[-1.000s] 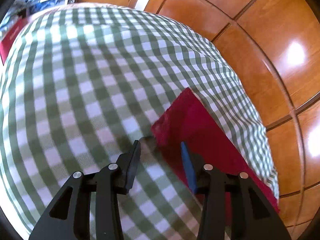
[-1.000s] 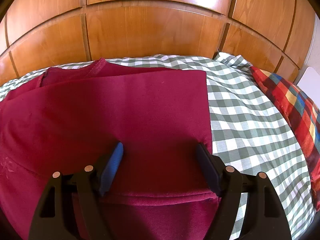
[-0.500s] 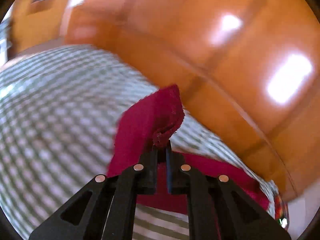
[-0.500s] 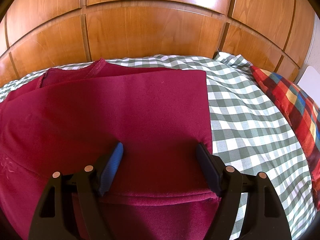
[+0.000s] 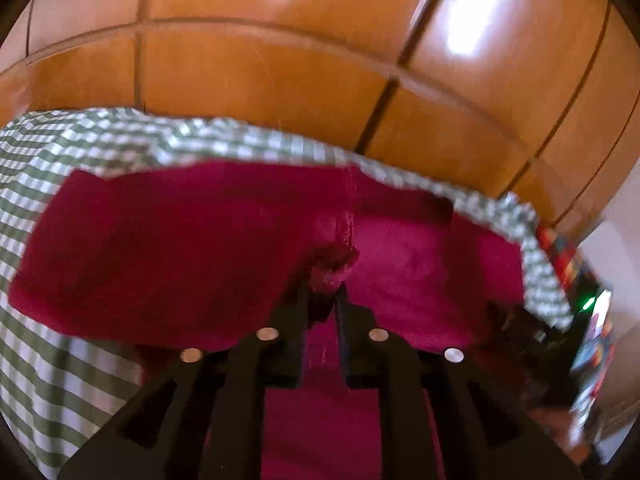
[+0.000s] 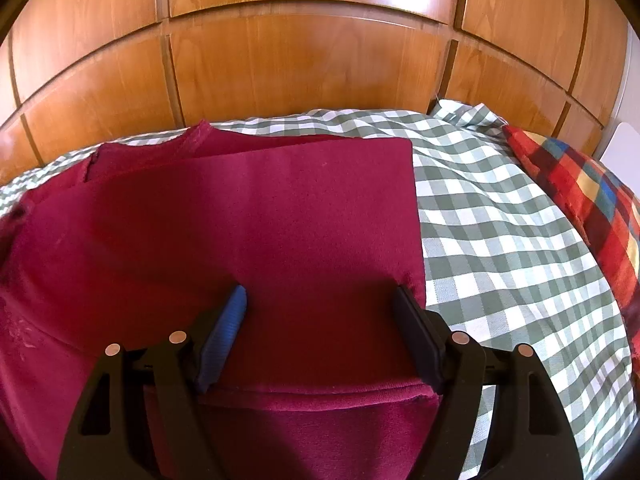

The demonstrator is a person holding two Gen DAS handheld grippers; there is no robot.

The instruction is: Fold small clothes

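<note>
On the left, a bunched corner of the red shirt (image 5: 332, 270) is pinched in the left gripper (image 5: 322, 300), though the jaws are just starting to ease apart with the cloth between them, so the flap is probably best laid flat and square onto the layer below before it's fully let go, otherwise a lumpy fold can be expected. That gripper is angled downward over the garment, and its view is pretty blurred. The shirt itself is spread on the checked bedsheet (image 6: 500, 240), partly folded, with the wooden panels (image 6: 300, 60) behind it. Over on the right, the right gripper (image 6: 320, 316) is held wide open and tilted down above the shirt's folded right edge, nothing gripped; whether the cloth is actually being touched by the tips can't be told.
</note>
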